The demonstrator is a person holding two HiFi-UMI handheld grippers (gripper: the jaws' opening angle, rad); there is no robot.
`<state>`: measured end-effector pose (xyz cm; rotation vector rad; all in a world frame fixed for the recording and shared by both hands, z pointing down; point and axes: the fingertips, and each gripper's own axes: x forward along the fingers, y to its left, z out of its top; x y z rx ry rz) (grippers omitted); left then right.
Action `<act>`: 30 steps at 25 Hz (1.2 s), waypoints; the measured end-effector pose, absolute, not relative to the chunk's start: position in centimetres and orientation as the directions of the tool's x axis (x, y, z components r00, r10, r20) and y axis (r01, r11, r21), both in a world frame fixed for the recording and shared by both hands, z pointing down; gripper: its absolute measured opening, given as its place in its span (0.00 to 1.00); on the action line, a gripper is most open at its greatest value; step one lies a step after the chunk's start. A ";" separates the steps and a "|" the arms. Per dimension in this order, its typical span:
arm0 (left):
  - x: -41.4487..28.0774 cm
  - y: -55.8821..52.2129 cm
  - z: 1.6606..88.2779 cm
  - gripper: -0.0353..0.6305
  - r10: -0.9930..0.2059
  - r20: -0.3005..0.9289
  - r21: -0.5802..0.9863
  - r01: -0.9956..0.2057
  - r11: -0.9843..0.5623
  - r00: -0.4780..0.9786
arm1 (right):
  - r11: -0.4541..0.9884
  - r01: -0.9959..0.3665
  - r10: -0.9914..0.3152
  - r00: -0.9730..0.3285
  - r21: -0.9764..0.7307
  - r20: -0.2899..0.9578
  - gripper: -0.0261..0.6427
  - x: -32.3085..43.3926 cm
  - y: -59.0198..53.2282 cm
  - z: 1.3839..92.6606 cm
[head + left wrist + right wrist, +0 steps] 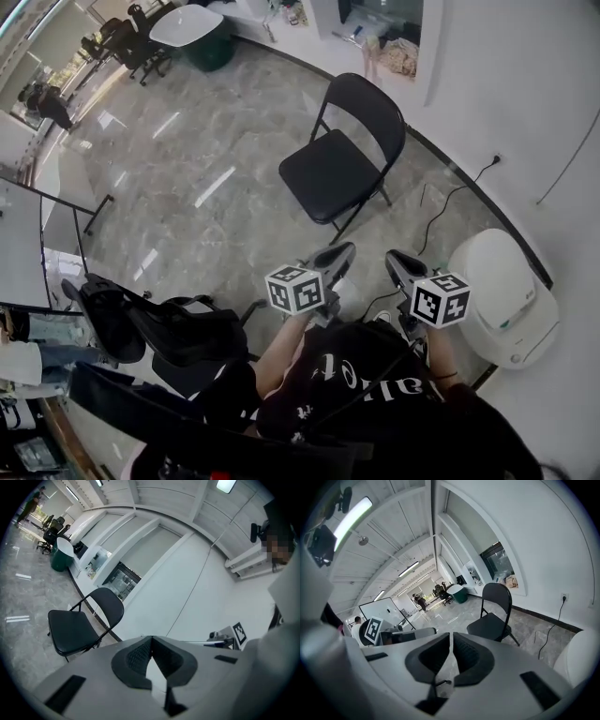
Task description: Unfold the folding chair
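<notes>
The black folding chair stands unfolded on the marble floor, seat flat and backrest up, close to the curved white wall. The left gripper view shows the same chair off to the left, and in the right gripper view the chair is ahead and to the right. My left gripper hovers short of the chair, shut and empty. My right gripper floats beside it, apart from the chair, its jaws together but for a thin slit, nothing in them. Neither gripper touches the chair.
A white rounded bin sits at the right by the wall. A black cable runs across the floor from a wall socket. Black office chairs crowd the lower left. A round white table stands far back.
</notes>
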<state>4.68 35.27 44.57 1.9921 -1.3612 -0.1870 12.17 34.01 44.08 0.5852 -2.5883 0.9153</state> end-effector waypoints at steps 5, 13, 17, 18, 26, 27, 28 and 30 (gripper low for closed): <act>0.5 37.0 44.1 0.06 -0.873 0.254 0.601 -0.775 -0.196 0.417 | 0.728 -0.470 -0.259 -0.863 -0.499 0.434 0.09 8.1 35.4 43.7; -3.5 39.0 43.6 0.06 -0.897 0.214 0.627 -0.759 -0.177 0.386 | 0.748 -0.456 -0.237 -0.862 -0.482 0.448 0.09 4.2 37.3 43.8; -3.9 39.6 44.1 0.06 -0.896 0.209 0.637 -0.749 -0.180 0.392 | 0.751 -0.460 -0.234 -0.857 -0.474 0.459 0.09 3.7 38.0 44.1; -3.9 39.7 44.2 0.06 -0.896 0.207 0.640 -0.747 -0.180 0.394 | 0.752 -0.461 -0.234 -0.855 -0.471 0.463 0.08 3.6 38.1 44.2; -3.7 39.5 43.9 0.06 -0.897 0.185 0.644 -0.739 -0.198 0.401 | 0.754 -0.472 -0.242 -0.847 -0.458 0.474 0.08 4.0 38.3 44.1; -3.5 39.4 43.8 0.06 -0.896 0.184 0.644 -0.739 -0.201 0.404 | 0.753 -0.473 -0.243 -0.846 -0.457 0.474 0.08 4.2 38.2 44.1; -3.4 39.3 43.8 0.06 -0.895 0.184 0.643 -0.739 -0.202 0.405 | 0.753 -0.474 -0.244 -0.845 -0.456 0.475 0.08 4.2 38.2 44.1; -3.3 39.2 43.8 0.06 -0.894 0.186 0.642 -0.739 -0.203 0.407 | 0.756 -0.474 -0.244 -0.844 -0.452 0.478 0.08 4.3 38.2 44.1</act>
